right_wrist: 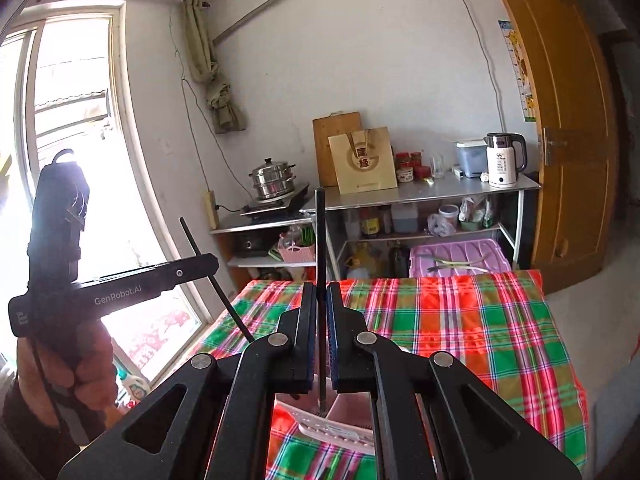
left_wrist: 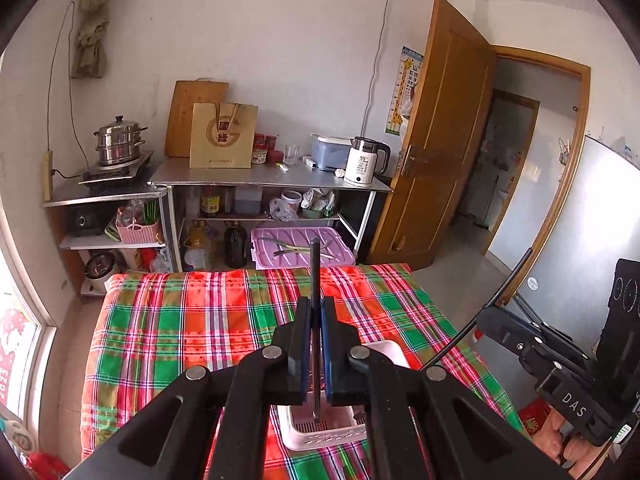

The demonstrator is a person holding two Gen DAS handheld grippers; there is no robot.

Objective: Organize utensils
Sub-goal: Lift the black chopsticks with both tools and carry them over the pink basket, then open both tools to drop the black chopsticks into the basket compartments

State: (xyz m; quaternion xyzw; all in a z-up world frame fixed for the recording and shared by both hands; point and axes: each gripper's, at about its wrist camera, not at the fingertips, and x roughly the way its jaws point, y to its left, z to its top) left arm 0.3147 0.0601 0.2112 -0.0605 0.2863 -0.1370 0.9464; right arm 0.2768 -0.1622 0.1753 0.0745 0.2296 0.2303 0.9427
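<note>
Black chopstick point(left_wrist: 315, 320) clamped upright in left gripper point(left_wrist: 316, 304), basket point(left_wrist: 320, 432) below

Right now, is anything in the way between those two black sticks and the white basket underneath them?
Nothing visible. Each chopstick is clamped in shut jaws, its lower tip hanging over the basket on the plaid cloth.

Table point(left_wrist: 168, 332): covered to its edges by a plaid cloth point(left_wrist: 240, 320) in red, green and pink checks.
White basket point(left_wrist: 320, 432): slotted plastic, stands on the cloth at the near edge, partly hidden.
Far edge of table: a purple plastic tray point(left_wrist: 300, 250) sits just beyond it; whether it touches the table cannot be told.
On the purple tray: metal utensils point(left_wrist: 296, 246) lying flat, crossed over one another.
Rest of cloth: bare checks.
</note>
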